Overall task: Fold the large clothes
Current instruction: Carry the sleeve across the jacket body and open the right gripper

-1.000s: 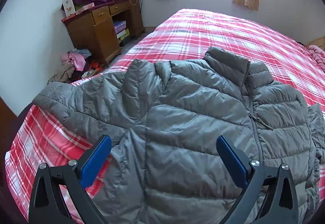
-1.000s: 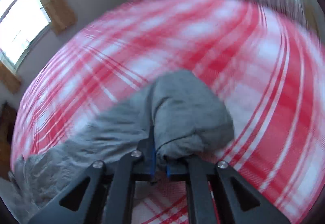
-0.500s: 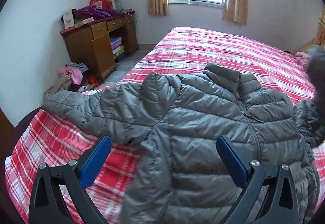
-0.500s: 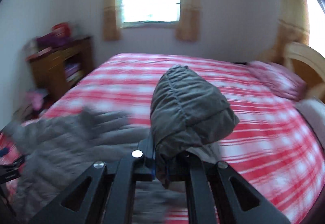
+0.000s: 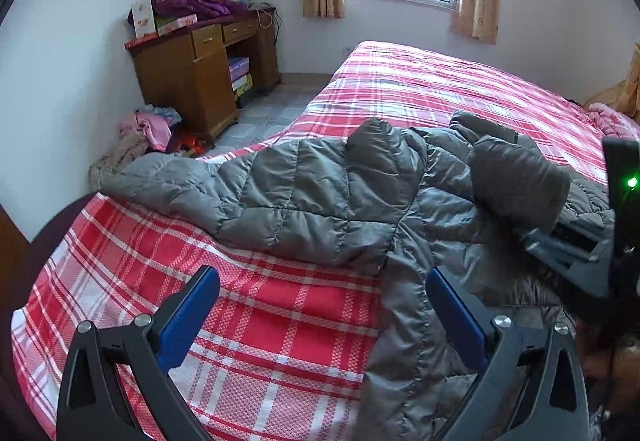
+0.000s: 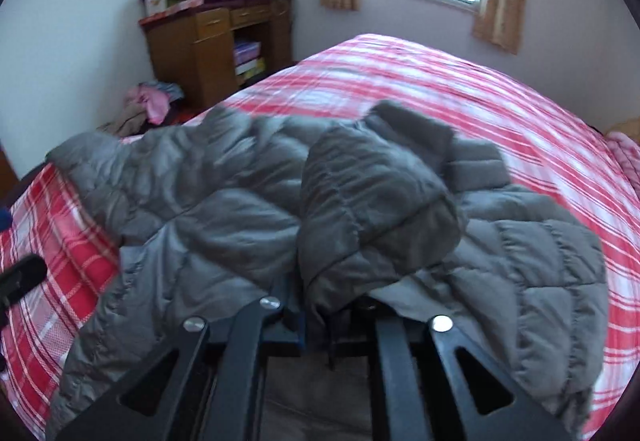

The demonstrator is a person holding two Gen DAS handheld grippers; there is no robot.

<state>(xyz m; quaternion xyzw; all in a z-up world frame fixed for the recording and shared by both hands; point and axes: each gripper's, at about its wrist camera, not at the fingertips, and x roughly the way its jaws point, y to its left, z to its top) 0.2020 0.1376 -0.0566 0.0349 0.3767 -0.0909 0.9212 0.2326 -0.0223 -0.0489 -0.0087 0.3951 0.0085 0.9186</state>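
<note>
Grey puffer jacket [image 5: 328, 201] across red plaid bed [image 5: 420, 89], left tongs [image 5: 320, 317] agape.

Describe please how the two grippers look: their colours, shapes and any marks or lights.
The left gripper has two black plastic arms with triangular cut-outs, silver round bolts, and flat blue pads on the fingers. The right gripper is built the same way: black arms, silver bolts, blue pads. From the left wrist view, its black body carries a small green light. No cables or sleeves are visible.
</note>
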